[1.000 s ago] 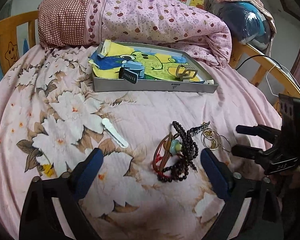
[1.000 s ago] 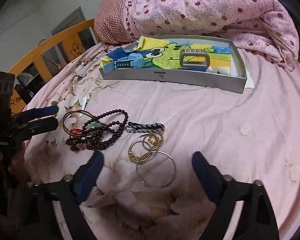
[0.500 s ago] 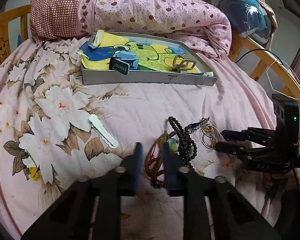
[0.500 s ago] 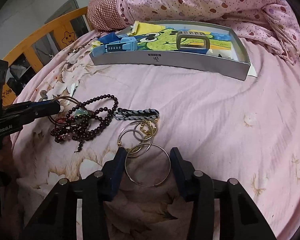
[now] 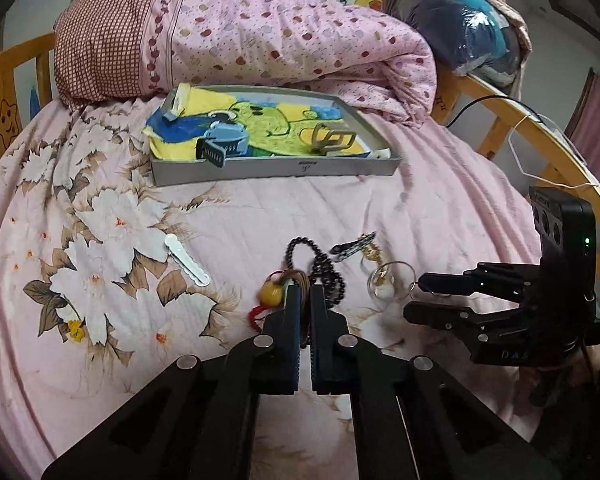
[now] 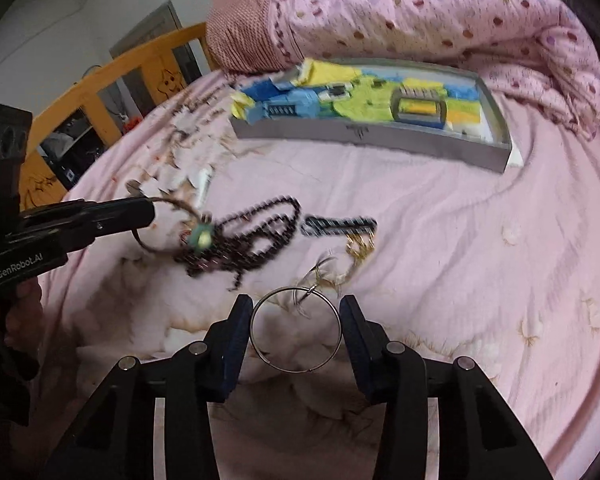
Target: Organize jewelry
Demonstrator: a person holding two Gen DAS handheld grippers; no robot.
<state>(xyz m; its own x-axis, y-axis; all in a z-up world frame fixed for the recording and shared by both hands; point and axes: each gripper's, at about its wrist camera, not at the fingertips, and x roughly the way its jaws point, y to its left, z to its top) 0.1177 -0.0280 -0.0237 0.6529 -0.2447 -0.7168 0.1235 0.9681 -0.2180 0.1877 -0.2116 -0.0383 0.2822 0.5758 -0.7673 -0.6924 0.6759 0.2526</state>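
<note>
Here, the left tool (image 5: 305, 294) is pressed together on the brown bangle (image 6: 162, 222) at lower centre of its view, dark beads (image 6: 260, 236) trailing beside it. The right tool (image 6: 296, 322) pinches the large silver ring (image 6: 295, 329) at lower centre; the grey tray (image 6: 380, 140) sits on the bed (image 6: 460, 240) above.

The left gripper (image 5: 305, 294), wide apart a second ago, is now gripping the thin brown bangle (image 6: 168, 204) with its jaws pressed together, dragging the dark bead strand (image 6: 256, 236) along. The right gripper (image 6: 296, 320) is clamping the large silver ring (image 6: 295, 330) between its pads, having narrowed from a wide stance. Both pieces are coming up off the pink bedsheet (image 6: 440, 240).
</note>
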